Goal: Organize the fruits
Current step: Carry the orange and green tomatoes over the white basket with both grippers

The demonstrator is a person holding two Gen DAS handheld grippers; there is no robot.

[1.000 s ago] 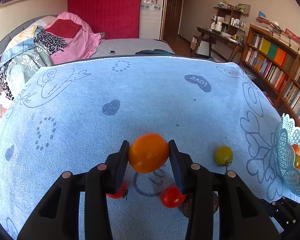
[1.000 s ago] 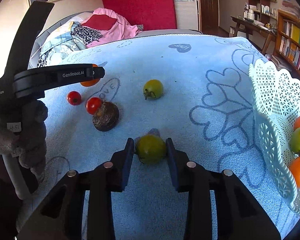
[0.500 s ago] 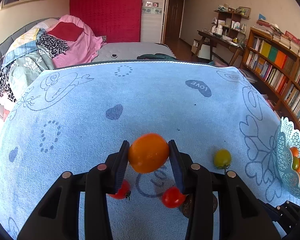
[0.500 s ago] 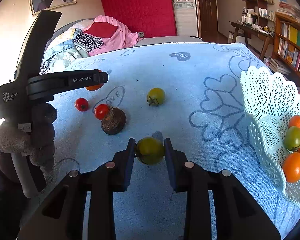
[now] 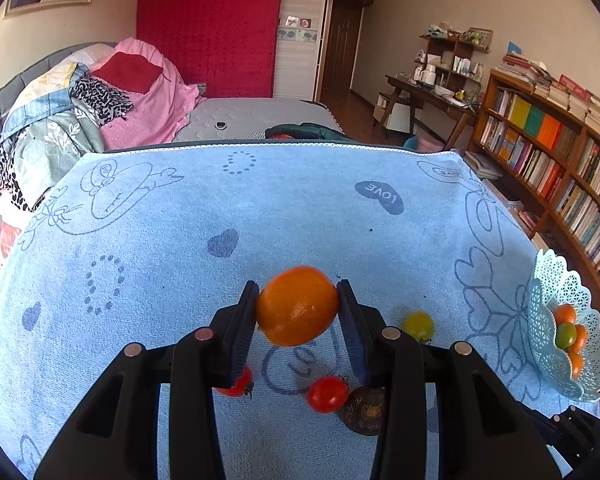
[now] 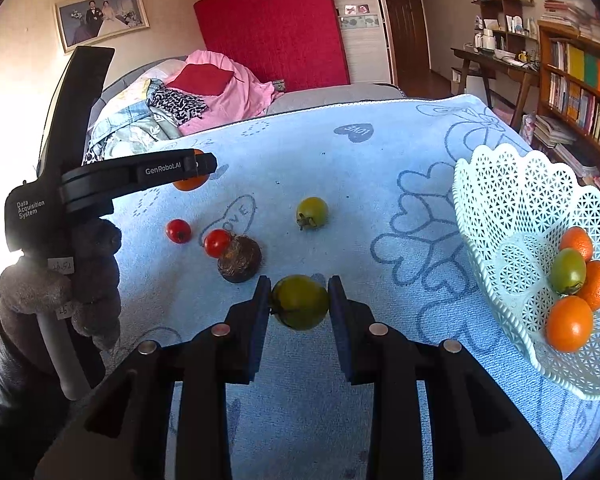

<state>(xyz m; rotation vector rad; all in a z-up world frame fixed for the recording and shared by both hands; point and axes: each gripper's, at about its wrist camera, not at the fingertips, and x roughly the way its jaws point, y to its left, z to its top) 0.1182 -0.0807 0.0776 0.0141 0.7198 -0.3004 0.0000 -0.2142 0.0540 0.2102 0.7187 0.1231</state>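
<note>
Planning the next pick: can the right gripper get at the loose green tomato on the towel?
Probably not yet: the right gripper is shut on a green tomato. The loose green tomato itself sits unobstructed.

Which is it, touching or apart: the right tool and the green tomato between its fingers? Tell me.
Touching. In the right wrist view, both fingers of the right tool press against the sides of the green tomato, with no gap showing on either side.

We see a pale blue towel [image 6: 340, 168] printed with darker blue hearts, an orange fruit [image 5: 297, 305], two red tomatoes [image 6: 179, 231], a yellow-green tomato [image 6: 312, 212], a mint lattice basket [image 6: 512, 200] and black grippers [image 6: 300, 302].
</note>
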